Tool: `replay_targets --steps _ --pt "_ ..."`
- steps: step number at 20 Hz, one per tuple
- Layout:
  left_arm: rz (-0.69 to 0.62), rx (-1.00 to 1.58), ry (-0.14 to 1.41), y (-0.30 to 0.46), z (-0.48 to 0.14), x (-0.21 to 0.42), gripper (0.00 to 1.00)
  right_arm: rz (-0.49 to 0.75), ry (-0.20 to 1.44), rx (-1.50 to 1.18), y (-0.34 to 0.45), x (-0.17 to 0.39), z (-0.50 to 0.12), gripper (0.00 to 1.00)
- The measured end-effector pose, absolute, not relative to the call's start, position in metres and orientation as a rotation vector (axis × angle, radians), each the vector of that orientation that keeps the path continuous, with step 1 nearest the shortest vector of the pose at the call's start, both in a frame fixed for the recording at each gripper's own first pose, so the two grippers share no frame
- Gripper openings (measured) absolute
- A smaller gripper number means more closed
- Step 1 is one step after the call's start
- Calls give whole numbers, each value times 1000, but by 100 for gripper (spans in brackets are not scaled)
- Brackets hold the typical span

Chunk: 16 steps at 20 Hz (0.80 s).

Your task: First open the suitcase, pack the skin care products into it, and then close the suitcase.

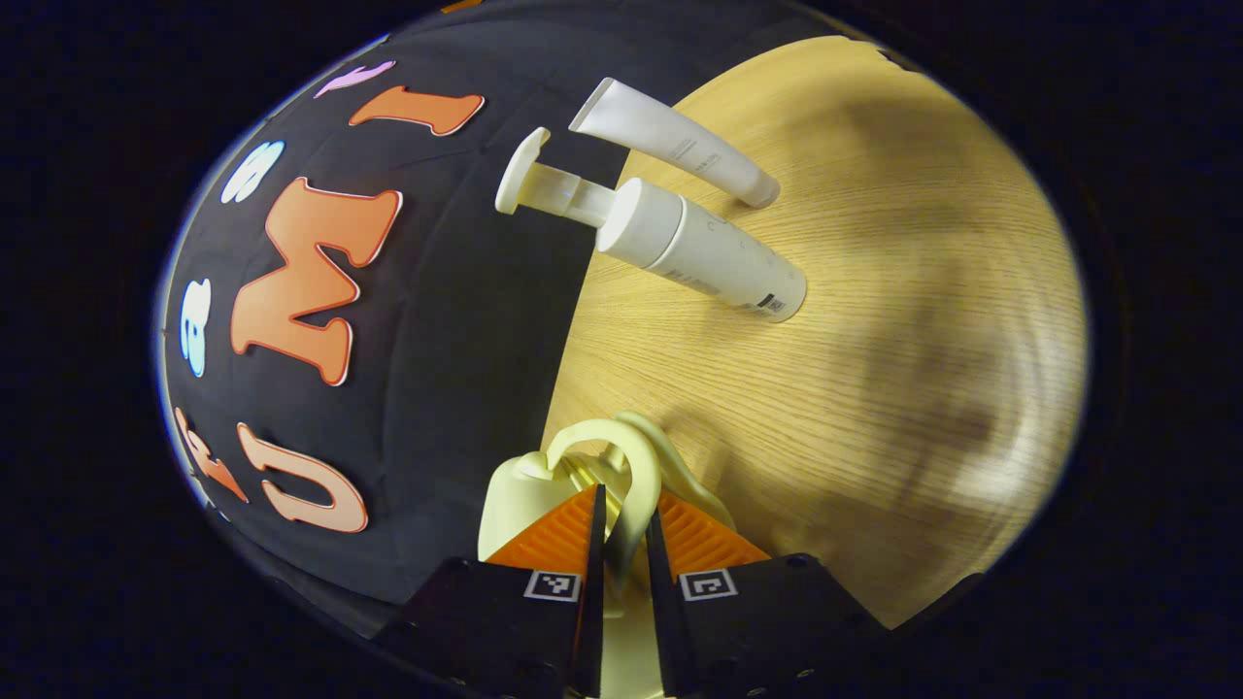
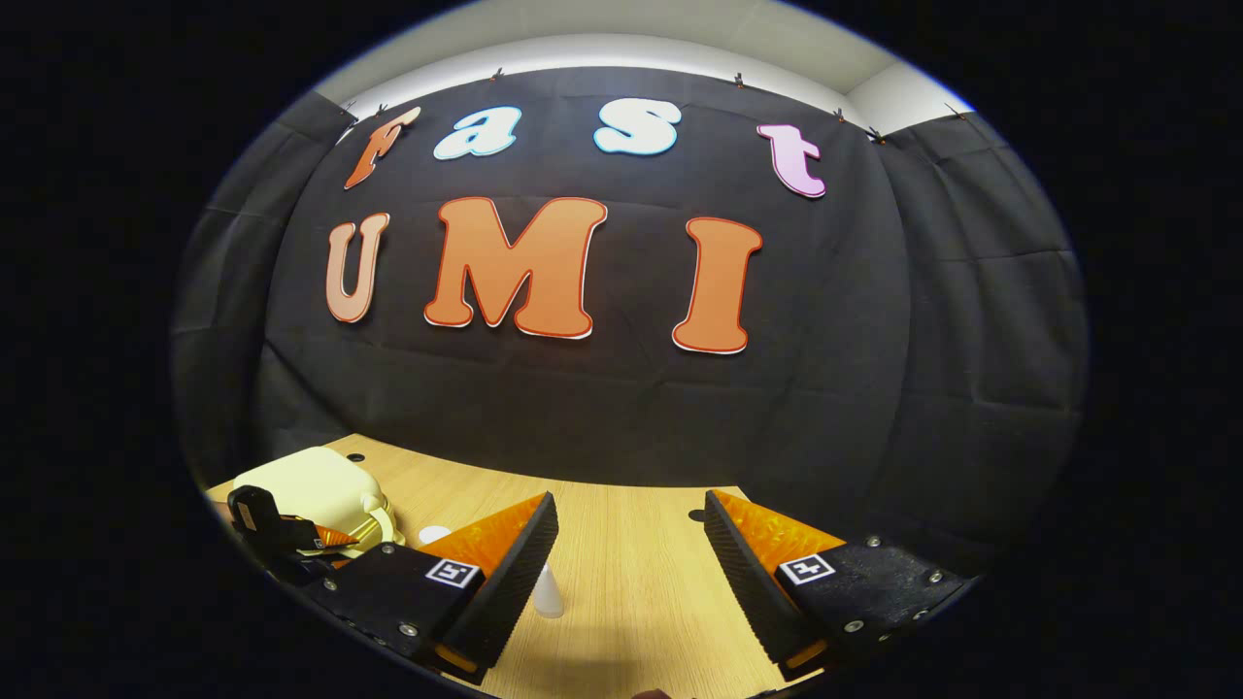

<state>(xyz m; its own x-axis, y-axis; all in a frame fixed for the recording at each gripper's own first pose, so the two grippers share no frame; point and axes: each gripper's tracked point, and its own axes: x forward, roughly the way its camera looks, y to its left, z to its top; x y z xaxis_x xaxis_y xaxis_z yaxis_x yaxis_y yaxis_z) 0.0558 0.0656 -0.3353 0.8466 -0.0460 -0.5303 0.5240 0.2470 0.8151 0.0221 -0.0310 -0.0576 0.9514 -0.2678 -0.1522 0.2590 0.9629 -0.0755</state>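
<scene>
Gripping the looped handle (image 1: 621,466) of the small pale-yellow hard-shell suitcase (image 1: 524,500), left gripper (image 1: 621,515) had both ribbed orange fingers (image 1: 558,534) closed nearly together on the curved yellow band, seen in the left gripper view. Stood closed on the light wooden table (image 1: 874,388), close against the black cloth wall, smooth and rounded at its corners, glossy cream-yellow, handle arching from its top. Lay farther off on the same table: a white pump bottle (image 1: 699,248) with a long-necked dispenser head pointing toward the wall, and just beyond it, apart, a slim white squeeze tube (image 1: 675,141), both on their sides.

Seen from the right gripper view, same suitcase (image 2: 311,490) sat at the far left of the table (image 2: 631,563), with the other gripper (image 2: 320,536) at its handle. Held wide apart, right gripper (image 2: 631,549) had nothing between its orange fingers (image 2: 500,534). Showed beside the left finger: a small white object (image 2: 546,592), partly hidden, not identifiable.
</scene>
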Motion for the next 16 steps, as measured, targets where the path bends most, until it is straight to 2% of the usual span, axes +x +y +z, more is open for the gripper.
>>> replay_targets --steps 1,2,7,16 --pt "-392 1254 433 71 -339 65 23 -271 161 -57 -31 22 -56 96" --pt "-396 1214 443 63 -330 53 14 -272 162 -56 -32 21 -57 96" --pt "-343 1016 439 68 -300 62 14 -271 157 -59 -27 23 -54 96" --pt "-125 614 378 126 -202 73 10 -247 141 -73 -4 34 -46 96"
